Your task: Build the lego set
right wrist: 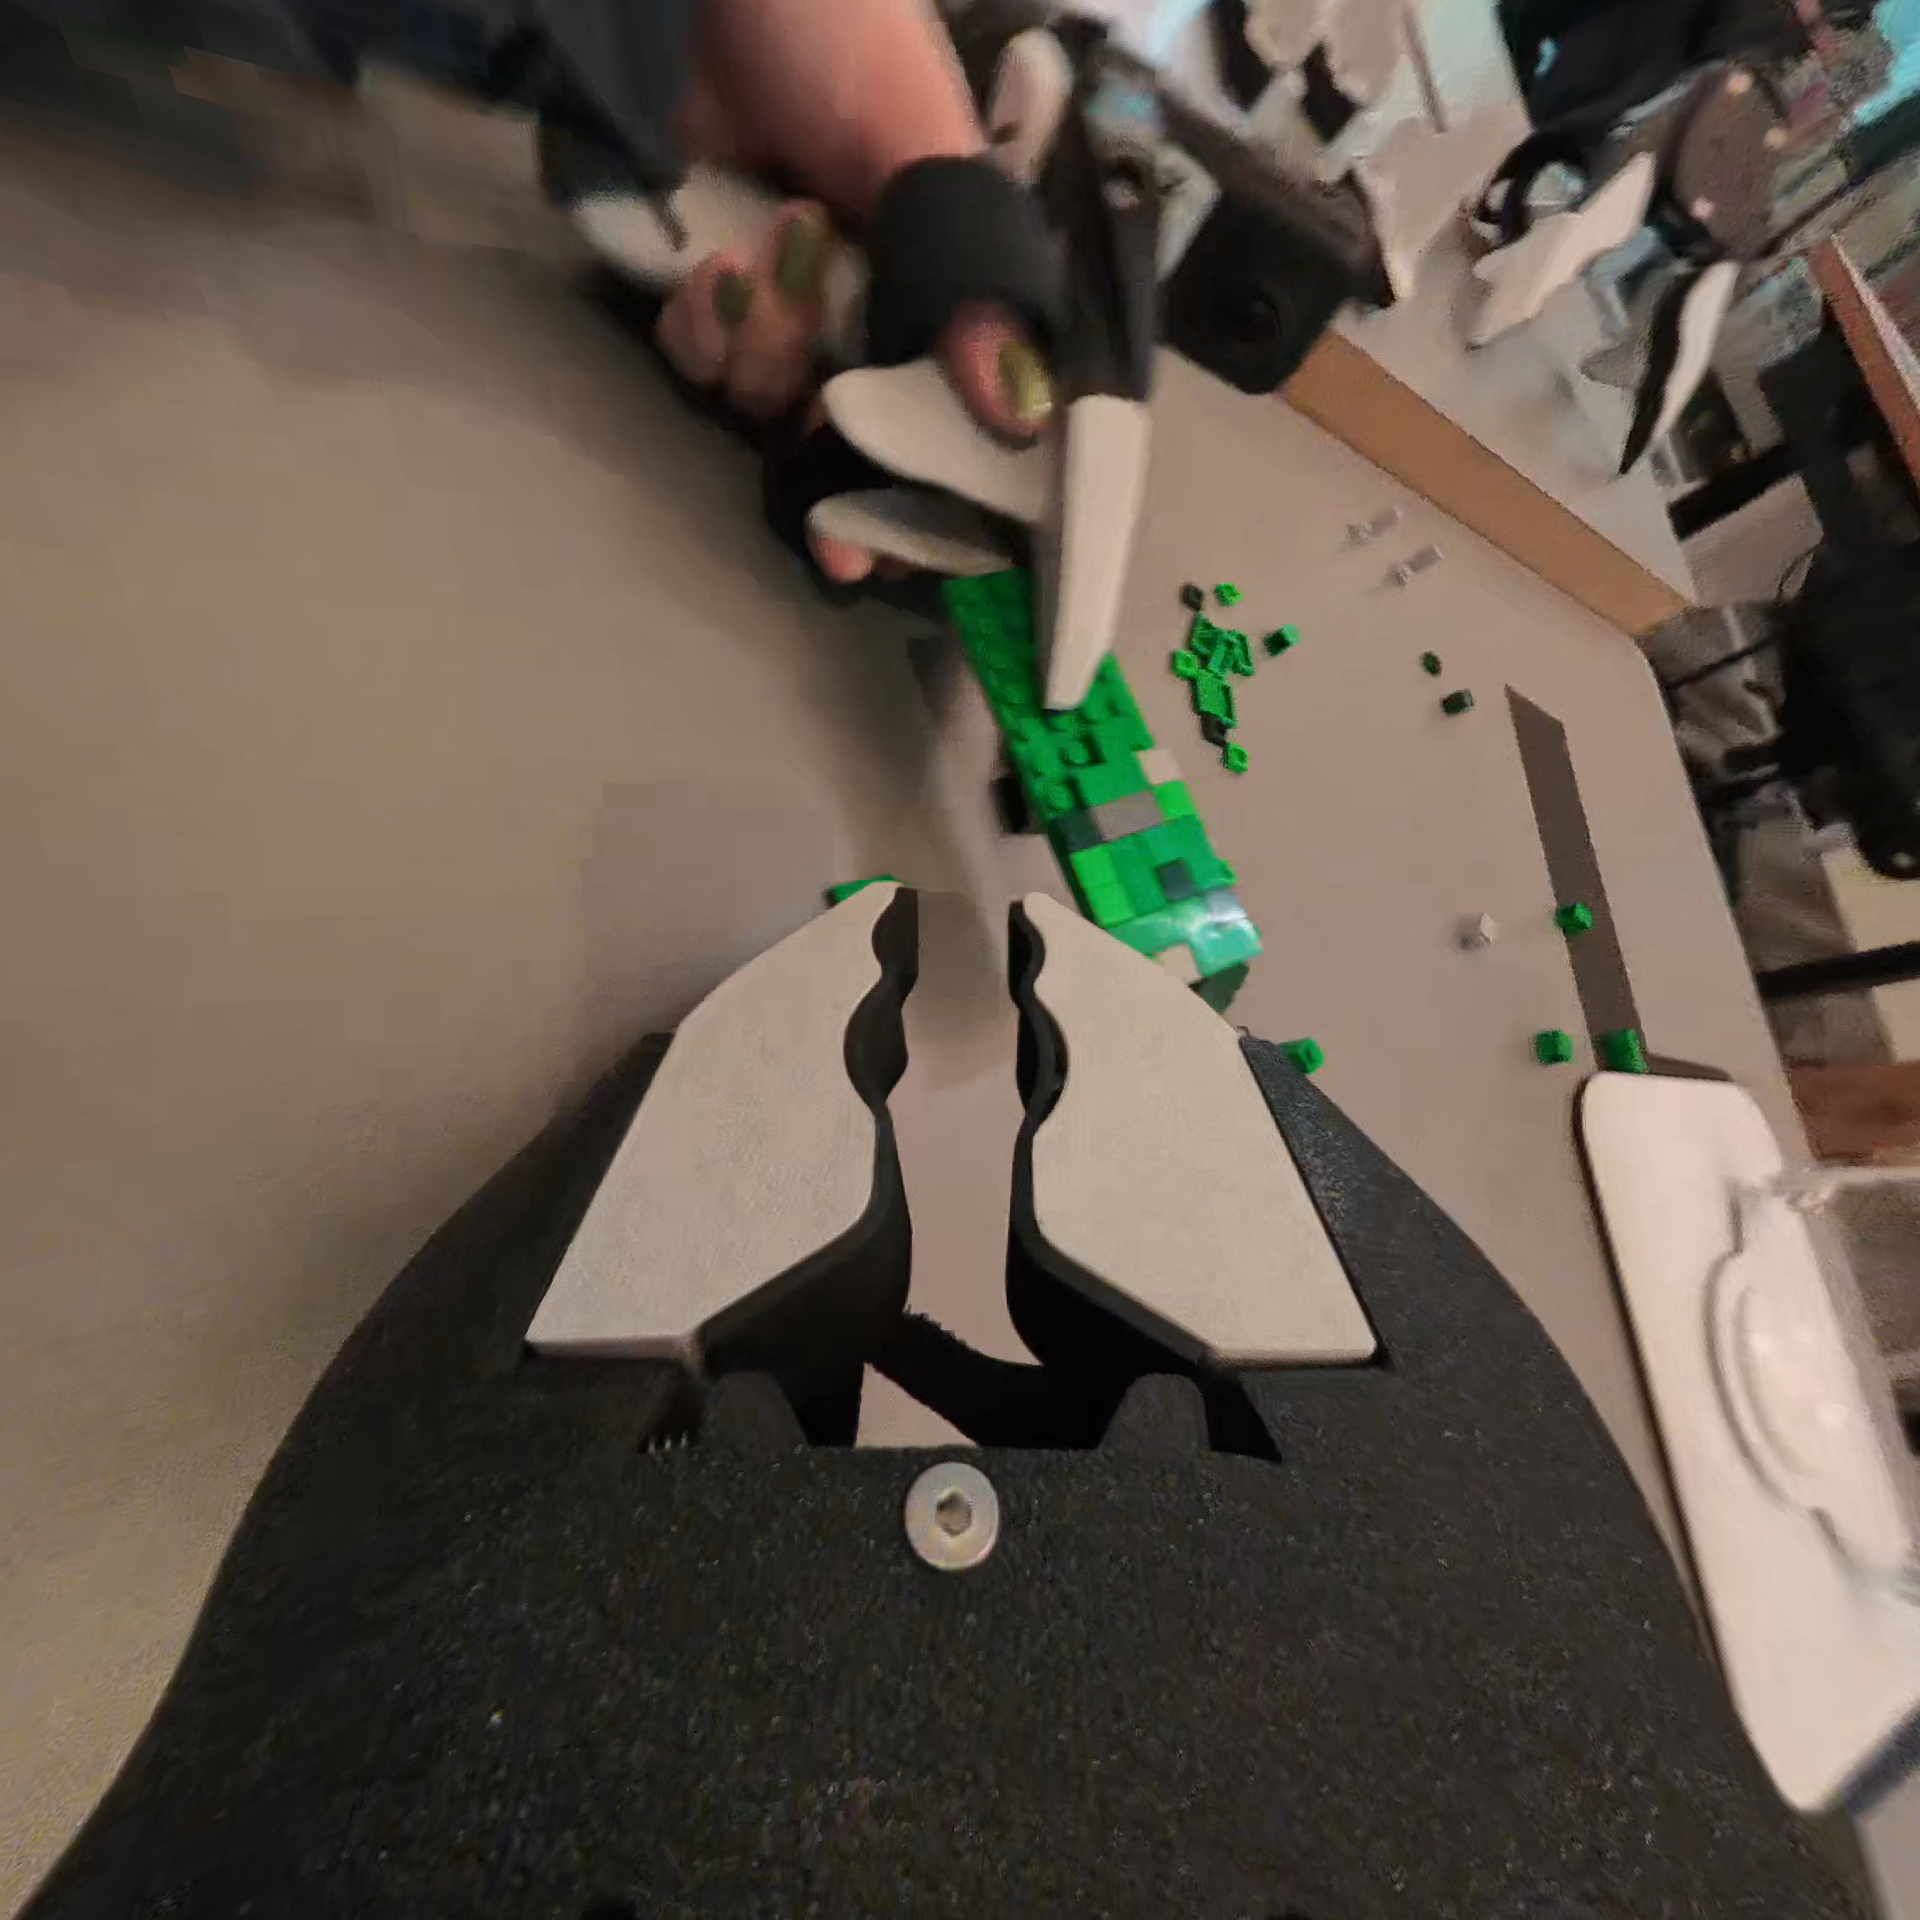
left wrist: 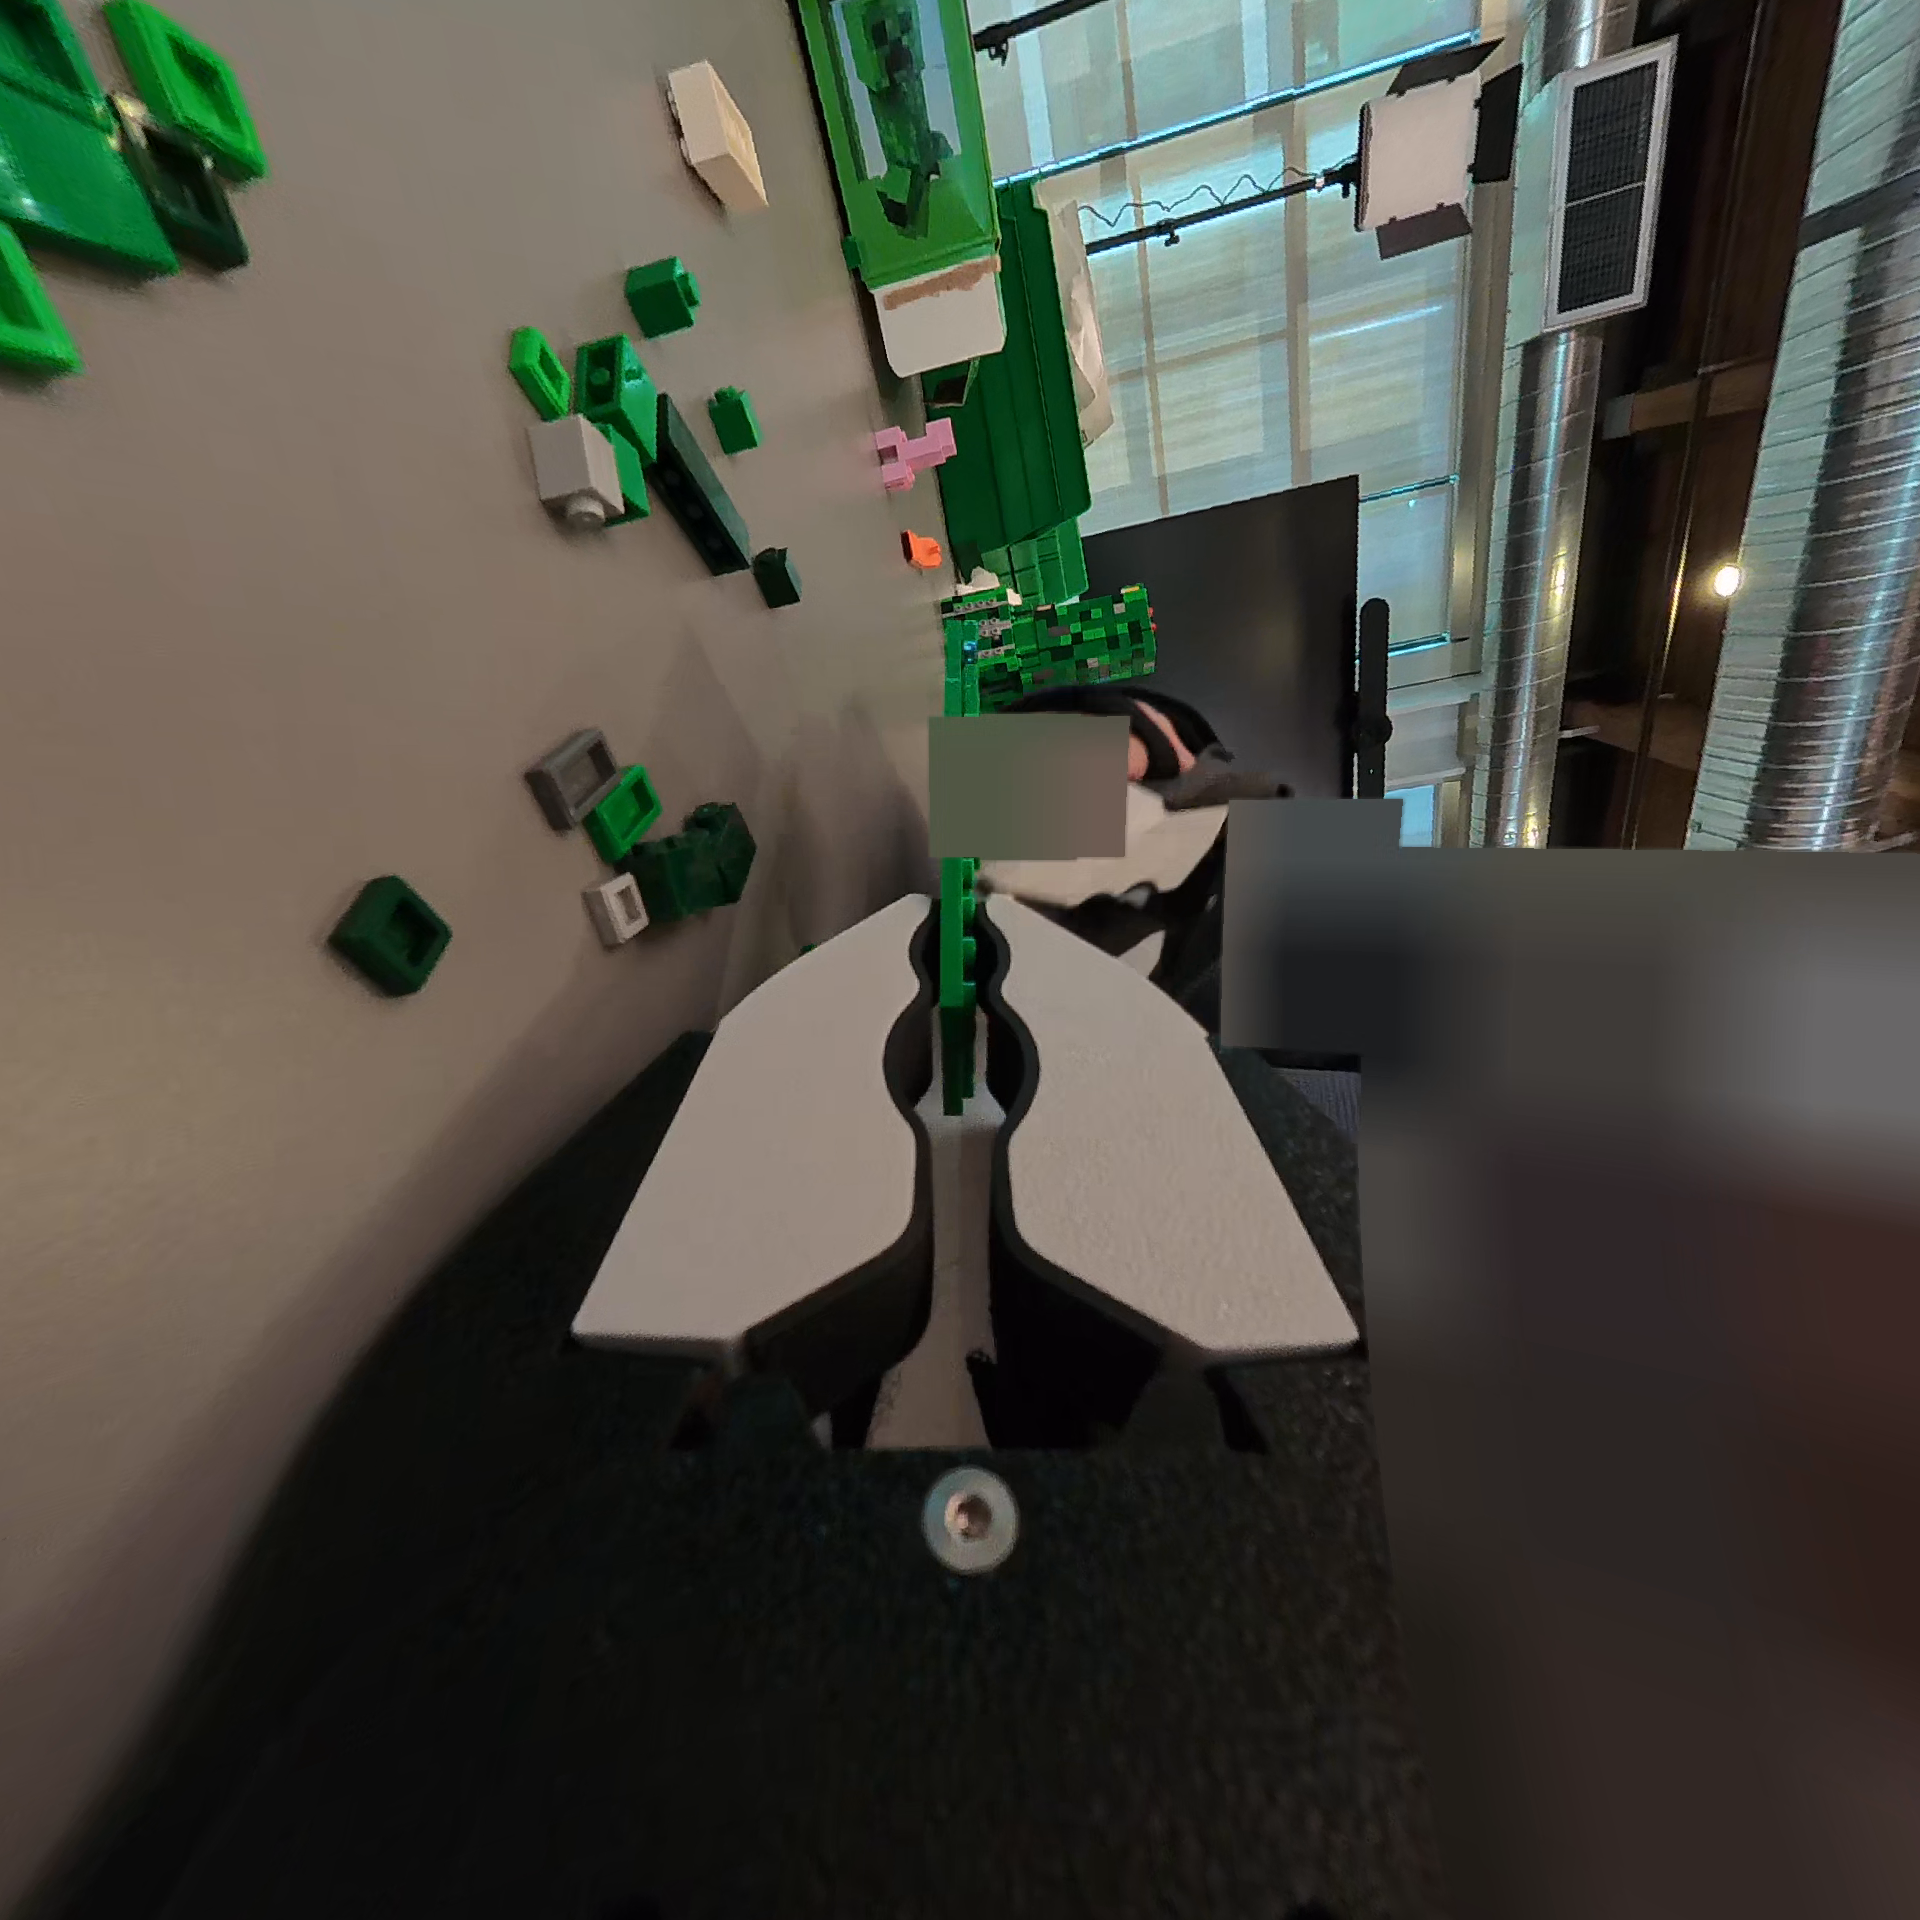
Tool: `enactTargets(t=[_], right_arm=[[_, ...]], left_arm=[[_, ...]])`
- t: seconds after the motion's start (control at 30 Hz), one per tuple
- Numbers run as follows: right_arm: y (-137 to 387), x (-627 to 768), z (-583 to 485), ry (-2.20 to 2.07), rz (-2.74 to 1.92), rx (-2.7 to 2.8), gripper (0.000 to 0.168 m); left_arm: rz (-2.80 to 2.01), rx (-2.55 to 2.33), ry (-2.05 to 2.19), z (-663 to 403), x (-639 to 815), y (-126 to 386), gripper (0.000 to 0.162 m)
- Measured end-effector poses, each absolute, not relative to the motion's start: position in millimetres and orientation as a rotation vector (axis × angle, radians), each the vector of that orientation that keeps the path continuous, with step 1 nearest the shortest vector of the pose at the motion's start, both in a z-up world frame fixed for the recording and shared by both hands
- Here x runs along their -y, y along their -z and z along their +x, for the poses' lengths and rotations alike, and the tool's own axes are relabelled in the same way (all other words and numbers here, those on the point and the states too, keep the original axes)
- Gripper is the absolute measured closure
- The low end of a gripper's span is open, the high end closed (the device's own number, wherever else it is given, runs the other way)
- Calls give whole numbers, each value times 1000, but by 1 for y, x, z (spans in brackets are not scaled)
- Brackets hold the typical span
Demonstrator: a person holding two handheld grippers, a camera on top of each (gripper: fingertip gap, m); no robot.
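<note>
Glossy plastic green plate (right wrist: 1101,790), matt table (right wrist: 416,727)

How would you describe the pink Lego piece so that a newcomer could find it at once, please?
Start at the tall green box at the far edge of the grey table. Just beneath its white end flap lies the pink piece, above a small orange piece. It is the only pink piece among green and grey bricks.

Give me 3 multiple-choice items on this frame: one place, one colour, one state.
1. Where is the long green plate?
A. In the left claw
B. Flat on the table
C. In the right claw

2. Colour of the small brick near the box?
A. Blue
B. Orange
C. Yellow

3. State of the right claw?
A. Shut on a brick
B. Open, empty
C. Not visible

Answers:
1 A, its fingers pinch the plate's edge.
2 B, it is plainly orange.
3 B, bare table shows through the gap.
</note>
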State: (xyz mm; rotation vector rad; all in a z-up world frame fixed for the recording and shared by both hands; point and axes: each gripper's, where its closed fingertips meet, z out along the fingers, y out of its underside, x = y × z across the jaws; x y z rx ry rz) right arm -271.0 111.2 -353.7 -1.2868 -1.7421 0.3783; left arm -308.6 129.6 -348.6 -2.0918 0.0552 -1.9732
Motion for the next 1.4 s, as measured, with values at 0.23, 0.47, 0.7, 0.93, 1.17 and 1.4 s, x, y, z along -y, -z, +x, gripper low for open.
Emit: enactTargets(t=[0.23, 0.47, 0.7, 0.93, 1.17, 1.4], right_arm=[[346, -134, -276, -387, -1223, 1902, 99], [349, -142, -271, -419, -1266, 2072, 132], [315, -161, -244, -714, -1420, 2011, 132], [316, -144, -241, -859, -1410, 2183, 132], [322, -124, -249, -907, -1329, 2308, 132], [306, -144, -261, -889, -1374, 2022, 125]], left_arm=[[-2108, -184, 2003, -297, -117, 346, 158], [-1945, -384, 1990, -288, -112, 321, 148], [-1568, -670, 1011, -312, -149, 276, 105], [-1209, -1137, -115, -295, -125, 287, 107], [-1054, -1249, -362, -283, -116, 289, 127], [-925, -1301, -603, -296, -113, 289, 158]])
